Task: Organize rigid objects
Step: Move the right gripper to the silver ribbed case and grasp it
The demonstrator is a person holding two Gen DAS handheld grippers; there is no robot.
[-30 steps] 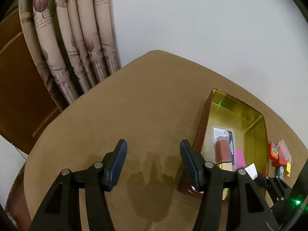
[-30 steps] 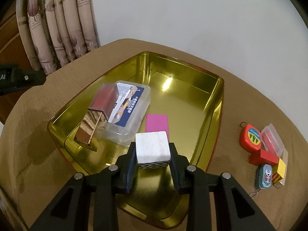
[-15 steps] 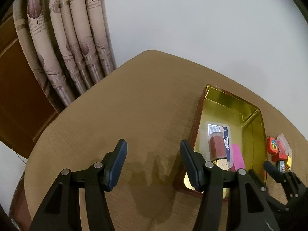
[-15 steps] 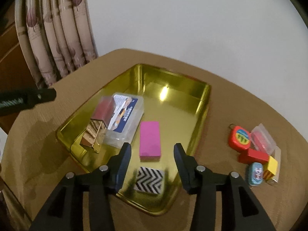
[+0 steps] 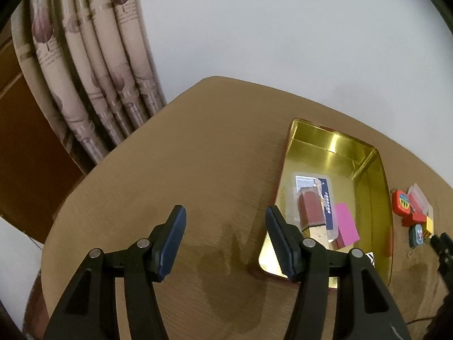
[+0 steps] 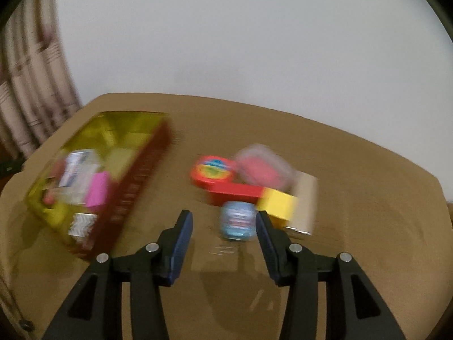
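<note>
A gold tin tray (image 5: 380, 175) (image 6: 133, 121) sits on the brown table. It holds a clear plastic case (image 5: 311, 181), a dark red block (image 5: 310, 208), a pink block (image 5: 346, 223) (image 6: 96, 188) and a chevron-patterned cube (image 6: 82, 223). My right gripper (image 6: 223, 232) is open and empty over the table, right of the tray, with a small blue tin (image 6: 236, 219) just ahead between its fingers. My left gripper (image 5: 225, 235) is open and empty left of the tray. The right wrist view is blurred.
Right of the tray lie a red-orange tape measure (image 6: 212, 170) (image 5: 401, 202), a pink-filled clear box (image 6: 262, 167), a red block (image 6: 236, 192), a yellow block (image 6: 279, 205) and a beige piece (image 6: 305, 201). A curtain (image 5: 93, 85) hangs at the far left.
My right gripper let go of the chevron cube into the tray, opened, and swung right toward the loose objects. My left gripper stayed open and drew back a little.
</note>
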